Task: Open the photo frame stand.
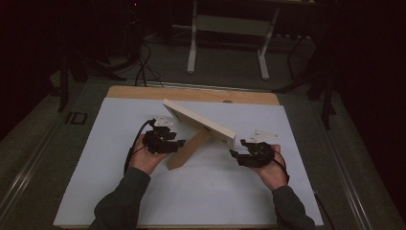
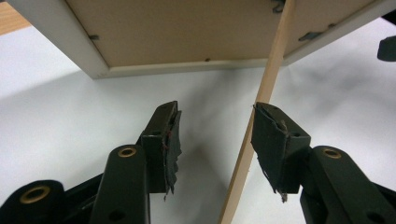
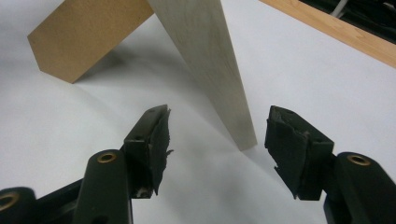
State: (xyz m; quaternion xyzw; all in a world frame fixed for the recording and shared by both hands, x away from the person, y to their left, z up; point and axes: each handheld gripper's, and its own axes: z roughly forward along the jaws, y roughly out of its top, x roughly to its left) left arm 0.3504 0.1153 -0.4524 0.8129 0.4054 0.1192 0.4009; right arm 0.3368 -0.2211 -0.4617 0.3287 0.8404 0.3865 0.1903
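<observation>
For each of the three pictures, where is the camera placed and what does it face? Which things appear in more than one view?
High view: above the person's side, looking forward and down on the table; both forearms, hands, left claw and right claw show.
Left gripper view: rides the left claw, open, facing the frame back and its stand.
Right gripper view: rides the right claw, open, facing the frame's end and stand.
Shared: frame and stand appear in all three.
</observation>
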